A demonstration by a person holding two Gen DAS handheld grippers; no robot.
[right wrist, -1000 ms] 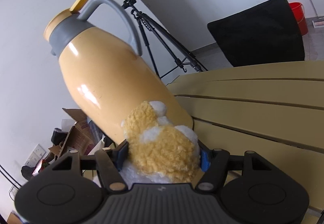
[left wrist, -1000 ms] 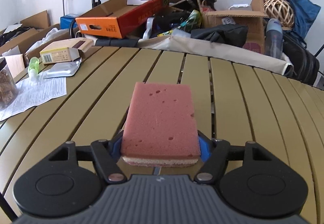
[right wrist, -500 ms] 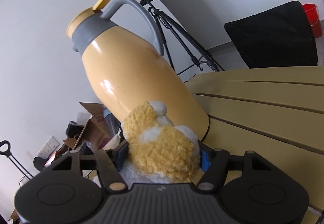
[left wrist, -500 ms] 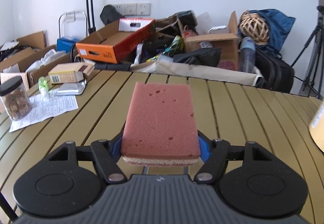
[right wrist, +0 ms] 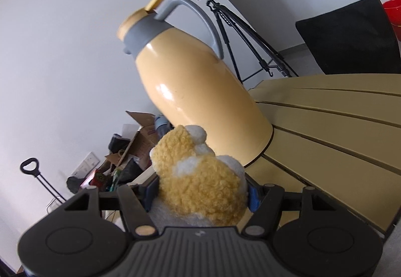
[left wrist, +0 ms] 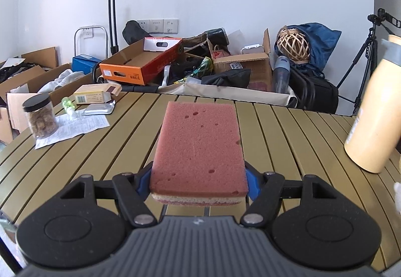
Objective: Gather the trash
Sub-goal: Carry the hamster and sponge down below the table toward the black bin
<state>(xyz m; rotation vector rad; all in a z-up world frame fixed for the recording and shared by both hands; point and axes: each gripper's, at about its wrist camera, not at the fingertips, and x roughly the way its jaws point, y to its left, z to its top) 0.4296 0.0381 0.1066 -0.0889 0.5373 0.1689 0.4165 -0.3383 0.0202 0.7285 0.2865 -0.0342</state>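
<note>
Left wrist view: pink sponge [left wrist: 199, 149] clamped flat between the blue pads of the left gripper [left wrist: 199, 183], carried clear above the slatted table [left wrist: 288, 131]. Beyond it, at the table's far left corner, a printed paper sheet [left wrist: 75, 126], a foil pouch [left wrist: 99, 109], a small green bottle [left wrist: 68, 104], a yellow carton [left wrist: 94, 96] and a black-lidded jar [left wrist: 41, 118], all untouched. At the right edge, a yellow thermos jug [left wrist: 376, 111] standing on the slats.

Right wrist view: fluffy yellow-and-white plush [right wrist: 203, 184] squeezed between the pads of the right gripper [right wrist: 201, 195], just in front of the jug's base [right wrist: 200, 91].

Judged progress: both grippers loaded, nothing deposited yet; no bin or bag visible in either view. Left to do, most likely: dropping off both items, then returning for the paper and pouch, if those count as trash.
</note>
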